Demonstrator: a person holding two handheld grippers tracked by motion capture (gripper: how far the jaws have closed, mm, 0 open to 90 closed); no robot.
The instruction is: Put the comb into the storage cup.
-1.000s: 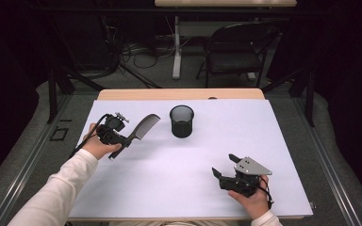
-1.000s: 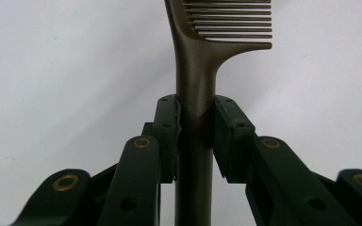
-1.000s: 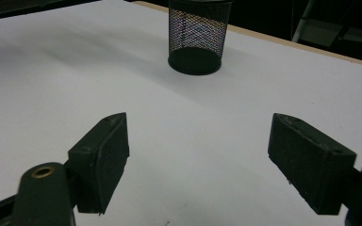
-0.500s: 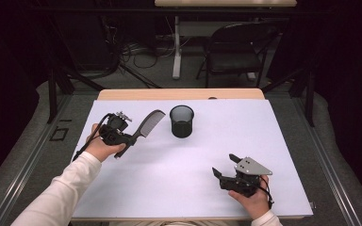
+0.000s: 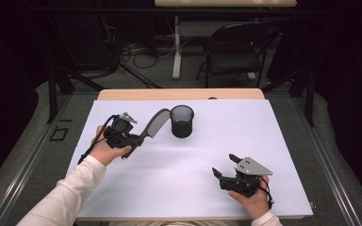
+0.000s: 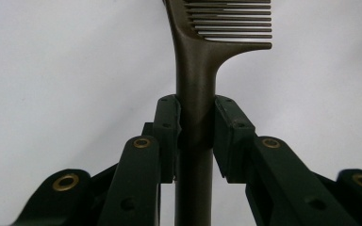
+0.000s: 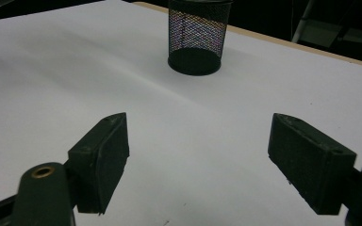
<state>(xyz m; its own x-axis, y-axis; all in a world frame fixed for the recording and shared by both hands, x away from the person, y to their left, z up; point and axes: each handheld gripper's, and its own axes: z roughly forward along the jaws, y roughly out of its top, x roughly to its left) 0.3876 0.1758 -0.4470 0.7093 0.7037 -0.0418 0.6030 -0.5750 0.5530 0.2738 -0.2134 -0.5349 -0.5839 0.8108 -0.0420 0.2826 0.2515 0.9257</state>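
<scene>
A dark comb (image 5: pixel 153 126) is held by its handle in my left gripper (image 5: pixel 134 140), raised above the white table at the left, its toothed end pointing toward a black mesh cup (image 5: pixel 182 121). In the left gripper view both pads clamp the comb's handle (image 6: pixel 195 94) and its teeth run off to the right at the top. My right gripper (image 5: pixel 222 165) rests at the front right of the table, open and empty. In the right gripper view its jaws stand wide apart and the mesh cup (image 7: pixel 198 35) stands upright beyond them.
White sheet (image 5: pixel 245 141) covers the table, with a wooden strip (image 5: pixel 179 94) along the far edge. A black chair (image 5: pixel 235 52) and cables on the floor lie behind the table.
My left gripper has carried the comb a little to the right and upward, closer to the mesh cup. The right gripper has stayed where it was.
</scene>
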